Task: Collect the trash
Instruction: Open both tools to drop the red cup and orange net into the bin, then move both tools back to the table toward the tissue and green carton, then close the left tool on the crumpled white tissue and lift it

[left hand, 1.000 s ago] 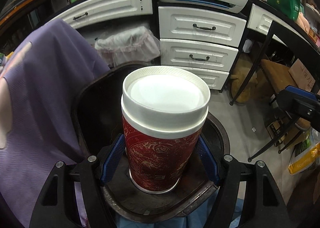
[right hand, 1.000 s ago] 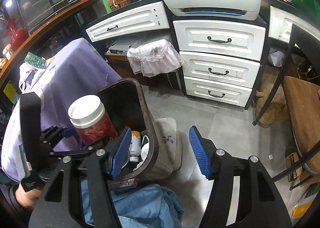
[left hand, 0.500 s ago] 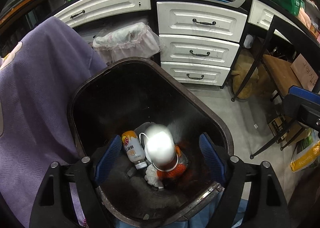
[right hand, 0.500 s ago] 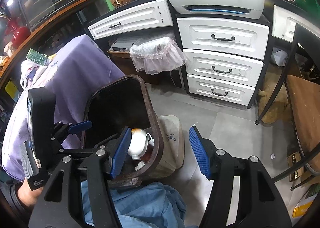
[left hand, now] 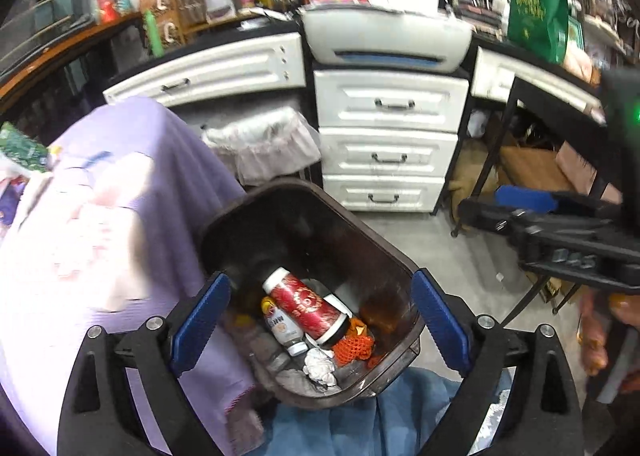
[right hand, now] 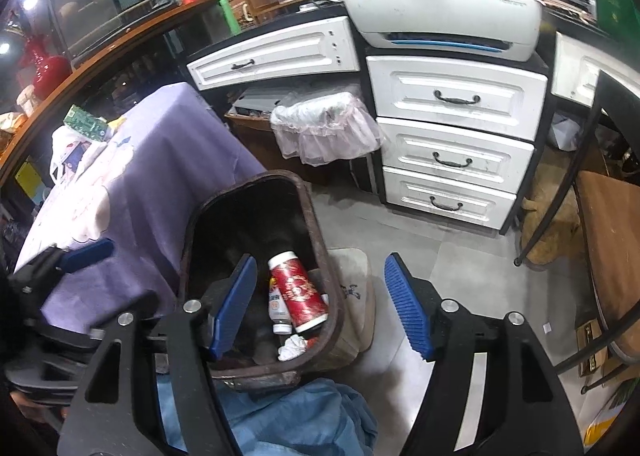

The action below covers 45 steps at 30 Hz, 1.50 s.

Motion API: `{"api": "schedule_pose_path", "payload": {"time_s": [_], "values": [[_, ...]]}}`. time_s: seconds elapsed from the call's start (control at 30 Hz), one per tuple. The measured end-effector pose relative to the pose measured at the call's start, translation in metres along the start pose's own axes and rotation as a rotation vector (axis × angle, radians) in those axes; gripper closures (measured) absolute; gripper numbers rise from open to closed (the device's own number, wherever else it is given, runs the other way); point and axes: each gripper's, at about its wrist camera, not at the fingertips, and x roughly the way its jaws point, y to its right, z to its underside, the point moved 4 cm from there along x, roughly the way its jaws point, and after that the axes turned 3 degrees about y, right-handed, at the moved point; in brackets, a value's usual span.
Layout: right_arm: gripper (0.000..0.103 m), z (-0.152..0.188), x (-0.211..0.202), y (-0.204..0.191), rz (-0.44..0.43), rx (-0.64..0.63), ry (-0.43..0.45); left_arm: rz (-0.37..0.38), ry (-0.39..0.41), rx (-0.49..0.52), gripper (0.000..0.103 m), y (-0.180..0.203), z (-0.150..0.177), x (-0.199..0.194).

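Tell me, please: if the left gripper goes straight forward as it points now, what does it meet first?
Probably the red paper cup lying on the trash inside the brown bin. The open left gripper points down into it; depth is uncertain, so the near rim could come first.

White drawers [right hand: 456, 128] (three stacked) stand behind a purple cloth [right hand: 160, 160]

Both grippers [left hand: 320, 320] [right hand: 320, 304]: black frames, silver screws, blue ribbed pads [left hand: 200, 322].

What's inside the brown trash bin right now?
In the trash bin: a red paper cup lying on a small bottle, orange netting and crumpled tissue. Anything beneath them is hidden.
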Motion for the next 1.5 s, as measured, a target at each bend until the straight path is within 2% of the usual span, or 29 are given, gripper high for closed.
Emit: {"api": "schedule_pose_path", "payload": {"time_s": [0.13,0.3,0.57,0.83,1.0,1.13,1.3,1.37,1.5], "values": [[0.036,-0.009,0.003,-0.024,-0.048,-0.038,0.006,-0.032,0.066,-0.011,0.007,-0.019,-0.007,-0.032],[0.036,-0.019,0.008,-0.067,-0.115,-0.114,0.025,-0.137,0.122,0.028,0.006,-0.048,-0.010,-0.062],[0.035,-0.035,0.015,-0.148,-0.225,-0.264,0.039,-0.291,0.124,0.031,0.006,-0.111,-0.004,-0.086],[0.035,-0.060,0.023,-0.208,-0.299,-0.355,0.050,-0.371,0.090,-0.032,0.006,-0.191,0.002,-0.102],[0.035,-0.080,0.030,-0.241,-0.343,-0.388,0.052,-0.374,0.041,-0.133,0.006,-0.251,-0.003,-0.090],[0.035,-0.094,0.039,-0.260,-0.375,-0.396,0.043,-0.390,0.012,-0.124,0.007,-0.279,-0.018,-0.070],[0.035,-0.111,0.052,-0.287,-0.377,-0.450,0.052,-0.386,-0.049,-0.108,0.018,-0.307,-0.040,-0.028],[0.035,-0.115,0.057,-0.293,-0.376,-0.459,0.053,-0.389,-0.085,-0.110,0.026,-0.317,-0.044,-0.007],[0.035,-0.124,0.068,-0.301,-0.378,-0.459,0.044,-0.407,-0.123,-0.102,0.031,-0.327,-0.050,0.025]]}}
